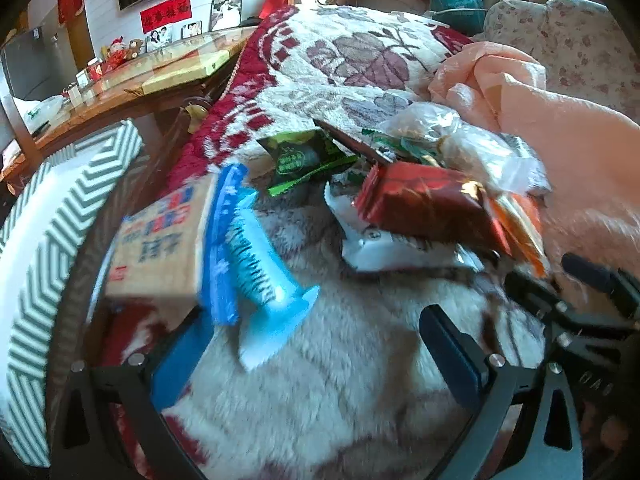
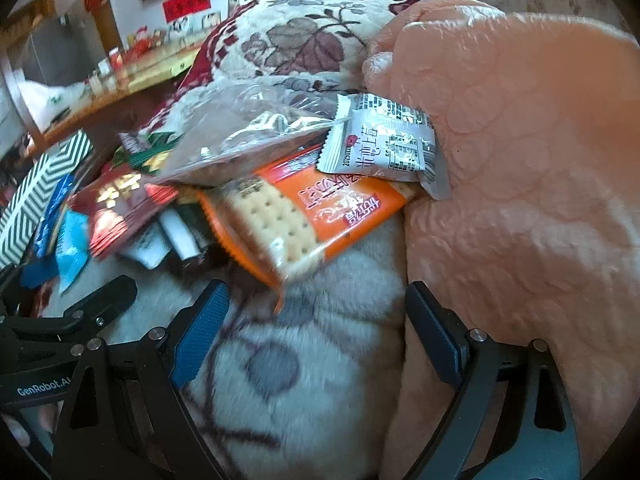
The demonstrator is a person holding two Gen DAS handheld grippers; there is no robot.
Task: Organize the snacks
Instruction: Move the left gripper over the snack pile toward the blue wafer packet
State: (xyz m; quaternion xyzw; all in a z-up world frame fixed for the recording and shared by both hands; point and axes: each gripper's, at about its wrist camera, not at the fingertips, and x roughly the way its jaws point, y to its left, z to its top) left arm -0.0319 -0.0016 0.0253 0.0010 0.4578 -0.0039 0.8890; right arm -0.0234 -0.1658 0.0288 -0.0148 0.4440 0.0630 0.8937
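Note:
A heap of snack packets lies on a plush floral blanket [image 1: 340, 360]. In the left wrist view a tan and blue packet [image 1: 180, 240] lies by the left finger, with a dark red packet [image 1: 428, 204], a green packet [image 1: 304, 156] and a clear bag [image 1: 452, 136] beyond. My left gripper [image 1: 316, 344] is open and holds nothing. In the right wrist view an orange cracker packet [image 2: 296, 216] lies just ahead of my open, empty right gripper [image 2: 316, 320]. A white packet [image 2: 384, 140] and a clear bag [image 2: 248, 128] rest on top of it.
A green-and-white chevron box [image 1: 48, 260] stands at the left edge of the blanket. A bunched peach blanket [image 2: 520, 160] rises on the right. A wooden table [image 1: 120, 92] with small items stands behind at the left. The right gripper's body shows in the left wrist view [image 1: 580, 300].

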